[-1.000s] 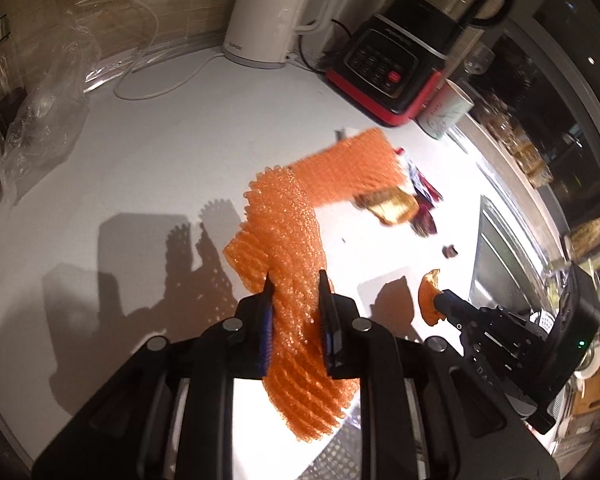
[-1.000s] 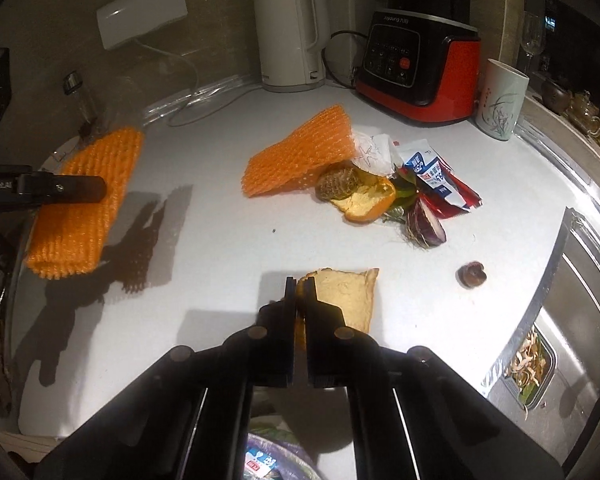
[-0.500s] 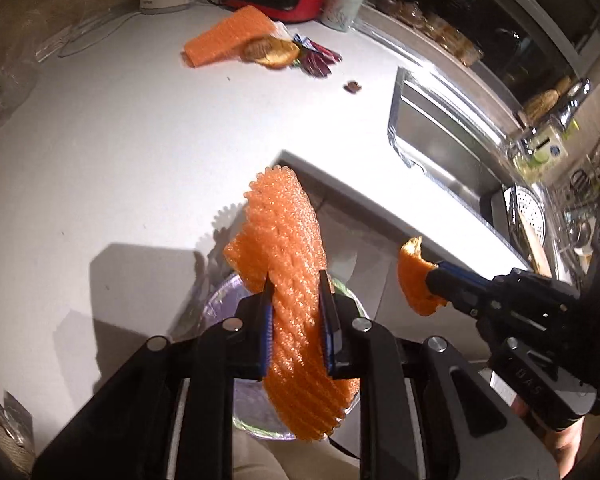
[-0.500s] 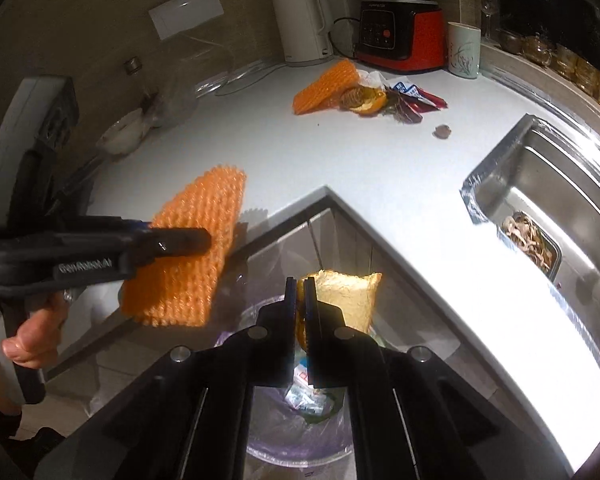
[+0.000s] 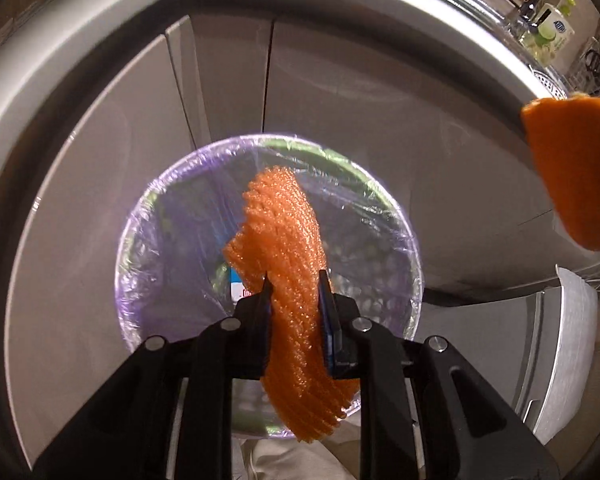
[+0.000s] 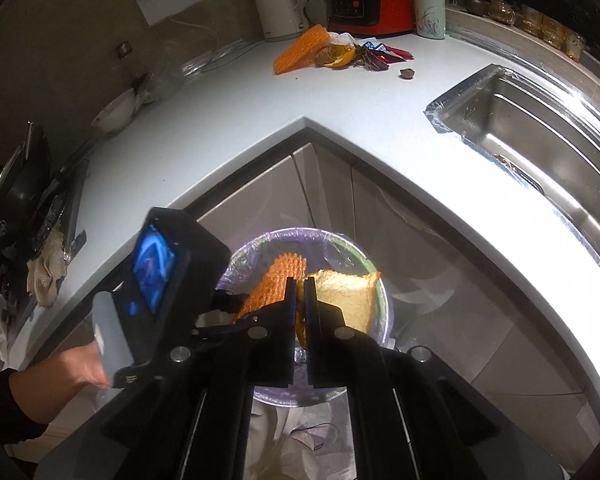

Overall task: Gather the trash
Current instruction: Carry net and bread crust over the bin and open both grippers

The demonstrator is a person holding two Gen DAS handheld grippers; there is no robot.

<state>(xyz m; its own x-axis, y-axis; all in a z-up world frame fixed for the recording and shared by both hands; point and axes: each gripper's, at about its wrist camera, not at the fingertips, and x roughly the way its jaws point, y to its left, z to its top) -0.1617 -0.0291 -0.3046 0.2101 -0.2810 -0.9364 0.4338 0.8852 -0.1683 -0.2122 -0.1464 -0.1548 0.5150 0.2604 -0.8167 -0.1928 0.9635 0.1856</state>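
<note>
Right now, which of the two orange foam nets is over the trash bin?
The orange foam net clamped in the left tongs hangs over the lined trash bin. The other foam net lies on the counter by the kettle.

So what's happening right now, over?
Left claw gripping orange foam net above lined bin. Right claw shut on peel. Nothing blocking.

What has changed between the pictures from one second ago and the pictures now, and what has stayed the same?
Both grippers left the countertop and came down over the lined trash bin on the floor. The left gripper still pinches the orange foam net; the right gripper still pinches the orange peel. Nothing has been released. The trash pile by the blender has not moved.
</note>
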